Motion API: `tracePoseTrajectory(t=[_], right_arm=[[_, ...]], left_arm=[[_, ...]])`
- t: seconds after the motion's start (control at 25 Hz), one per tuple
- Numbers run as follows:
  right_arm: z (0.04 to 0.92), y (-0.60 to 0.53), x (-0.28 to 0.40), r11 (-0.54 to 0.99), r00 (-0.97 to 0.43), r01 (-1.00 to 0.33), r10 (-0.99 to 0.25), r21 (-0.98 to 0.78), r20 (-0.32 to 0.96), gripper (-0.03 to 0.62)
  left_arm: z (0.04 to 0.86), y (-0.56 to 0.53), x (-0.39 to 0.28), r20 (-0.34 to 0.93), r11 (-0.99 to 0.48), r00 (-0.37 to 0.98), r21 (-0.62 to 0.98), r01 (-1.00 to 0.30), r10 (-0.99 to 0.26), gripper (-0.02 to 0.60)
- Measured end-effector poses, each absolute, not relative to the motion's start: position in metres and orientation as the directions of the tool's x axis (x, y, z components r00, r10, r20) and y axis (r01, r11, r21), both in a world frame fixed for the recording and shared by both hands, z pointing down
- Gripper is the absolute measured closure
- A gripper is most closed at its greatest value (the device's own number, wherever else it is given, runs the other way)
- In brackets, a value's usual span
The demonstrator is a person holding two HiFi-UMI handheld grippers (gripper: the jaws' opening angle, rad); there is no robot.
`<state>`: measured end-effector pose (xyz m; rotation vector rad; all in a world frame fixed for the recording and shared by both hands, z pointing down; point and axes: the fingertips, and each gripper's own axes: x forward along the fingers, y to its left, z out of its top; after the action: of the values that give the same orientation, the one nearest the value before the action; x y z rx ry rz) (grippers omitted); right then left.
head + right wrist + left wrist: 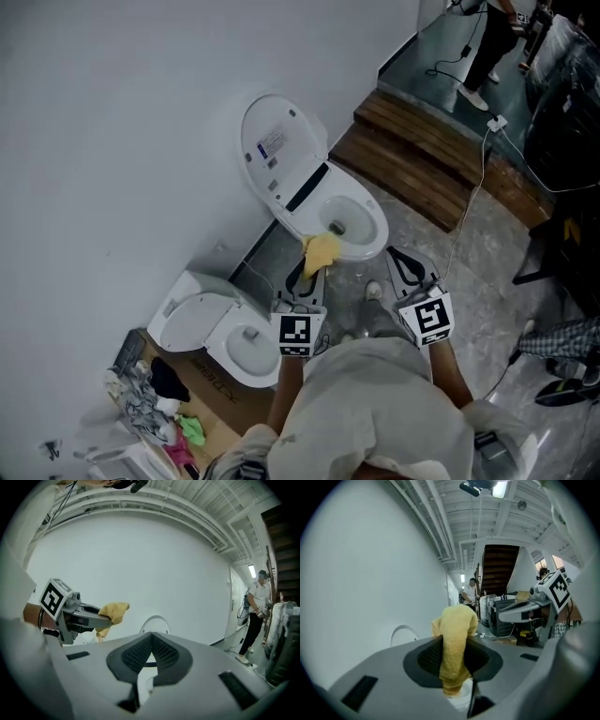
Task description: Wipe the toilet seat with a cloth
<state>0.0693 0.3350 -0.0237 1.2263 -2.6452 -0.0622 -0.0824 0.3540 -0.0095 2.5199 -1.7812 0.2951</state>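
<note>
A white toilet [371, 214] stands by the wall with its lid [275, 148] raised. My left gripper [308, 274] is shut on a yellow cloth [322, 251], which hangs over the front-left edge of the bowl rim. In the left gripper view the cloth [455, 634] is pinched between the jaws and drapes over them. My right gripper [397, 257] is to the right of the bowl's front, apart from it. Its jaws meet at the tips with nothing between them [151, 638]. The right gripper view shows the left gripper [96, 617] with the cloth [114, 611] and the lid [154, 620] behind.
A second white toilet [221, 330] sits on a cardboard box [214, 394] at lower left, beside loose clutter [150, 398]. Wooden steps [422, 155] lie beyond the toilet, with a cable [473, 192] across the floor. A person [487, 47] and dark equipment [567, 112] are at the right.
</note>
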Motion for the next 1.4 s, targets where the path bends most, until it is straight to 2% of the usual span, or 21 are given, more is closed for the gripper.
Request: tracePoseTrajectory(t=[0.48,0.84,1.12,1.4], right_arm=[[-0.001,0.218,0.074,0.746,-0.715,-0.662,-0.659,0.08,0.235,0.586],[0.041,0.144,0.078,0.813,-0.779,-0.582,-0.561,0.01,0.281,0.588],[0.084,0.116,0.072,0.851,-0.821,-0.523,-0.487,-0.05,0.299,0.586],[0.141,0.115,0.062,0.852,-0.811,-0.515,-0.447,-0.098,0.378,0.586]], left_arm=[[0.01,0.25,-0.071,0.223,-0.259,0.24,-0.059,-0.964,-0.945,0.466],[0.05,0.185,-0.06,0.305,-0.186,0.16,-0.057,-0.981,-0.939,0.466],[0.094,0.155,-0.065,0.383,-0.147,0.114,-0.058,-0.987,-0.917,0.465],[0.152,0.147,-0.082,0.465,-0.146,0.105,-0.054,-0.988,-0.879,0.466]])
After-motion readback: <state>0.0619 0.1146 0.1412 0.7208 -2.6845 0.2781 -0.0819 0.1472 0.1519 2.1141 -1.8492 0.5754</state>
